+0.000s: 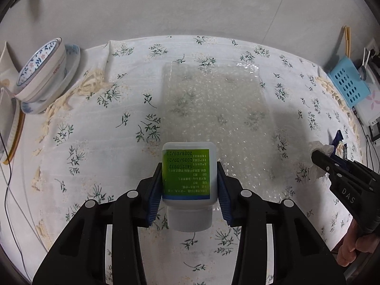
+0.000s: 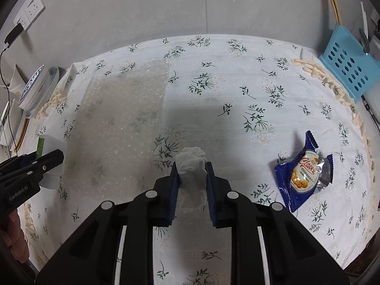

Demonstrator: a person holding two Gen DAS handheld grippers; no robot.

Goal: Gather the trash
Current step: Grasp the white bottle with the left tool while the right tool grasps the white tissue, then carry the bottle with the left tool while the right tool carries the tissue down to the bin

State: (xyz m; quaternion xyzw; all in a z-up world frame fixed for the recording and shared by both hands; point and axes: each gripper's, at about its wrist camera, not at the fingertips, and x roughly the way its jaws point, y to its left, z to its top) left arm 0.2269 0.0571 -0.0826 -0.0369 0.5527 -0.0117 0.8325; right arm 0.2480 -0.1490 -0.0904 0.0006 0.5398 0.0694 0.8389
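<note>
- Left gripper (image 1: 189,185) clamped on a white plastic bottle (image 1: 189,178) with a green label, gripped across the body; cap faces the camera, base points away
- Bottle is held above the table, over the near edge of a sheet of bubble wrap (image 1: 213,109) lying flat on the cloth
- Right gripper (image 2: 191,178) pinched narrow on a crumpled white tissue (image 2: 191,171); the wad sticks out past the fingertips and hangs a little below them
- Blue snack wrapper (image 2: 306,171) lies on the cloth to the right of the right gripper, near it, not touching; looks torn open and untouched
- Judgement: pick-up step is done for two items, both hands loaded; carry and drop-off comes next
- No bin or bag shows in either view, so I cannot tell where the load goes
- Next move calls for keeping both grips closed while carrying, then releasing over the container; the tissue is soft and may slip, the bottle is smooth-sided
- Wrapper, and perhaps the bubble wrap, remain to be collected after that
- Surface: table under a white tablecloth (image 1: 99,142) printed with green sprigs, cream fringe at the edges
- Left side: stacked bowls (image 1: 40,71) with blue flower pattern, tilted on a plate
- Right side: blue perforated basket (image 2: 349,68), chopsticks standing behind it
- Room: plain grey wall, wall socket (image 2: 29,8) at upper left with a plug and cable
</note>
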